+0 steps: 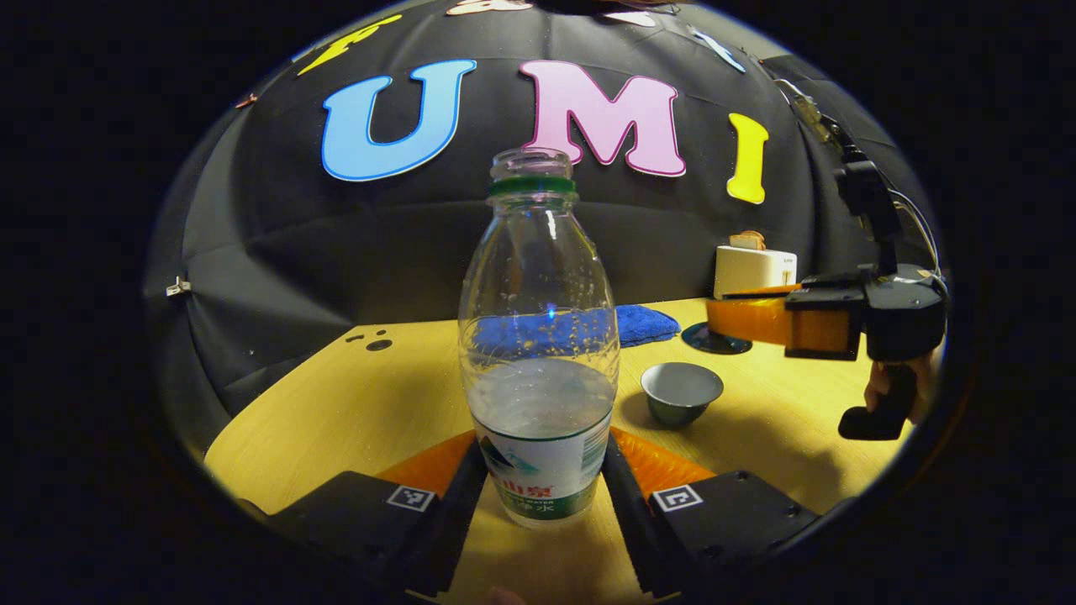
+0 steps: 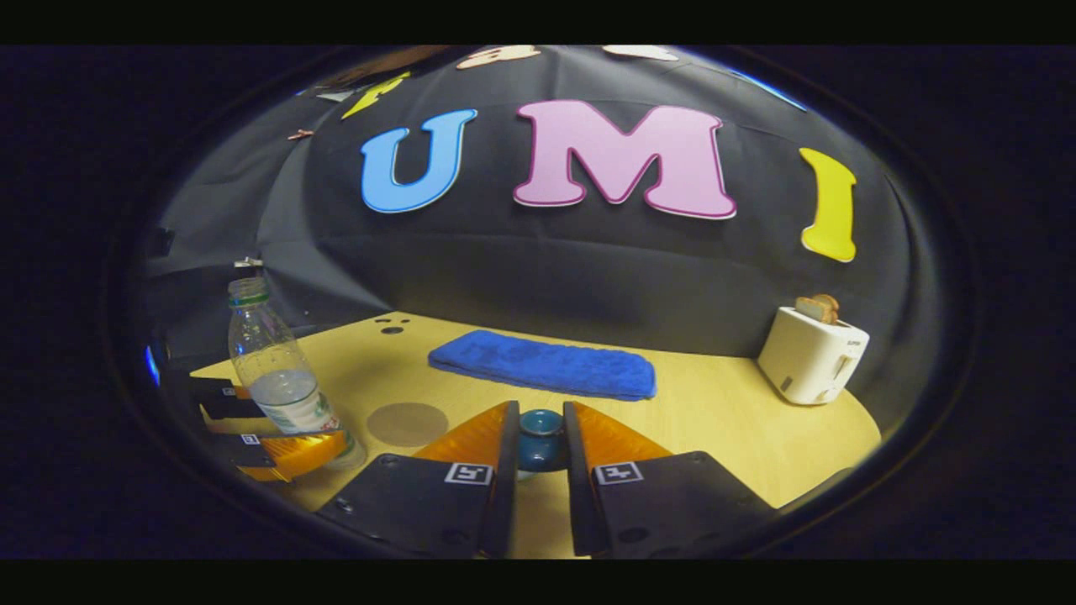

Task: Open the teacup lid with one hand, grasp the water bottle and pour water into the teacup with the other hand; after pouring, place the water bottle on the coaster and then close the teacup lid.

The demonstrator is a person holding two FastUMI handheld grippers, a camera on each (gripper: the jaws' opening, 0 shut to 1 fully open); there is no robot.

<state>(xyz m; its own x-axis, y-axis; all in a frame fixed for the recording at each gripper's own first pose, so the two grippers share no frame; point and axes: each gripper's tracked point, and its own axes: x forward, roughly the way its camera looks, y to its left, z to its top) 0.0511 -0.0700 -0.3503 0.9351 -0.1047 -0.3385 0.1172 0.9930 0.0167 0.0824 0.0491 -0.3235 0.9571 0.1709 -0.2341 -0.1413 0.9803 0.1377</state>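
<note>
A clear water bottle (image 1: 538, 370), uncapped and partly full, stands upright between the fingers of my left gripper (image 1: 544, 441), which is shut on its labelled lower part. The same bottle (image 2: 277, 378) and the left gripper (image 2: 286, 447) appear at the far left in the right gripper view. A small grey teacup (image 1: 681, 391) sits open on the table to the right of the bottle. My right gripper (image 2: 540, 409) is shut on the knob of the dark teal lid (image 2: 540, 437). It hovers beyond the cup as the right gripper (image 1: 725, 323), the lid (image 1: 714, 340) under its tips. A round tan coaster (image 2: 408, 424) lies right of the bottle.
A folded blue towel (image 2: 542, 363) lies toward the back of the wooden table (image 2: 714, 412). A white toaster (image 2: 811, 353) holding toast stands at the back right. A hand (image 1: 878, 386) holds the right gripper's handle.
</note>
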